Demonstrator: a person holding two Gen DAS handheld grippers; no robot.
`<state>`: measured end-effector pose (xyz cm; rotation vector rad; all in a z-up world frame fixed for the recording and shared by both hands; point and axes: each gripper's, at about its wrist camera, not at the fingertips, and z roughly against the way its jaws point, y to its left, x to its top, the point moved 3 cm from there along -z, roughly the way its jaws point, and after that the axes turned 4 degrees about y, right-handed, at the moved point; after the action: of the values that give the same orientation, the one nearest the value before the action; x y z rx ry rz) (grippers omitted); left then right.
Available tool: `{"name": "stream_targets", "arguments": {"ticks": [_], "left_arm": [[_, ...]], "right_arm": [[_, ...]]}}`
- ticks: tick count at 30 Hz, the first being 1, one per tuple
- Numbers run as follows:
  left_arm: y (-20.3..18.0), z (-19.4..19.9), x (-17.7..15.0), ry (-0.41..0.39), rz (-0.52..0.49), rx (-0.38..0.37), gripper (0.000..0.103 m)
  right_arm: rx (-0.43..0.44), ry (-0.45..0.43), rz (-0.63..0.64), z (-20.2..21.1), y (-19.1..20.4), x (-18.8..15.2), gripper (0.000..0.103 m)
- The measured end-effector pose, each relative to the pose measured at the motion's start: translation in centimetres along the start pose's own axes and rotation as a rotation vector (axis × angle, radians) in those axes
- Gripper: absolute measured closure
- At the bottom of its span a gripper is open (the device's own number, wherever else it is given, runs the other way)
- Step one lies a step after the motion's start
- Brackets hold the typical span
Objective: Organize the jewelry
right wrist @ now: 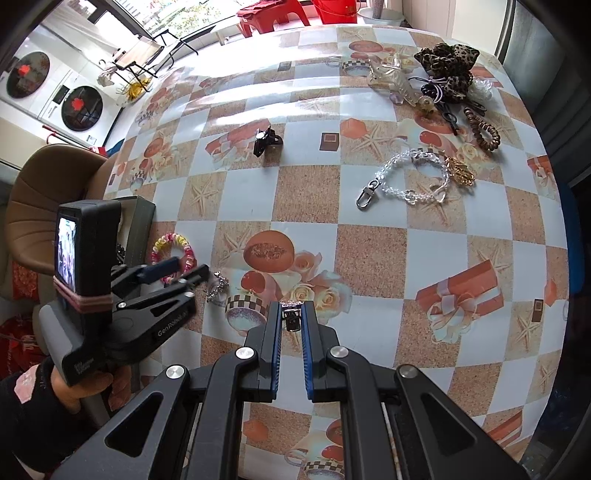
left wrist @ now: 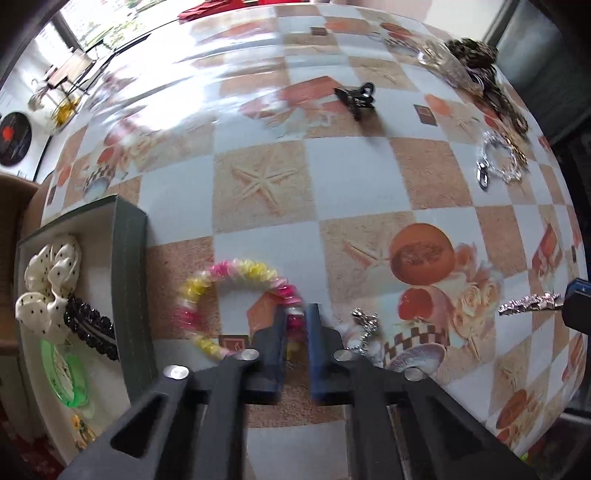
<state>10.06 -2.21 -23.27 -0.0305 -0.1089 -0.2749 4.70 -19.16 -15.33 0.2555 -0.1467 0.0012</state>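
Spiral hair tie (left wrist: 236, 295), pink, yellow and clear coils, looped on the checked tablecloth (left wrist: 351, 166), lower centre of left wrist view; left gripper (left wrist: 297, 328) pinches its pink end. Green box (left wrist: 129, 266), lower left: polka-dot scrunchie (left wrist: 48, 280), black beaded clip (left wrist: 90, 328). Right gripper (right wrist: 291, 314), lower centre of its own view, clamps a rhinestone clip (right wrist: 291, 312). Crystal bead chain (right wrist: 406, 177), upper right

Bright window (right wrist: 177, 22), red stools (right wrist: 273, 14) — brown chair (right wrist: 40, 192) (left), washing machines (right wrist: 55, 88).
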Motion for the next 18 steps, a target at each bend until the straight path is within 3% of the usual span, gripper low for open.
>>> {"name": "stream_targets", "arguments": {"ticks": [18], "left_arm": [[3.1, 8.5, -3.1, -0.159, 0.108, -0.222, 0.091]], "right_arm": [[0.037, -0.034, 0.004, 1.2, 2.2, 0.2, 0.092]]}}
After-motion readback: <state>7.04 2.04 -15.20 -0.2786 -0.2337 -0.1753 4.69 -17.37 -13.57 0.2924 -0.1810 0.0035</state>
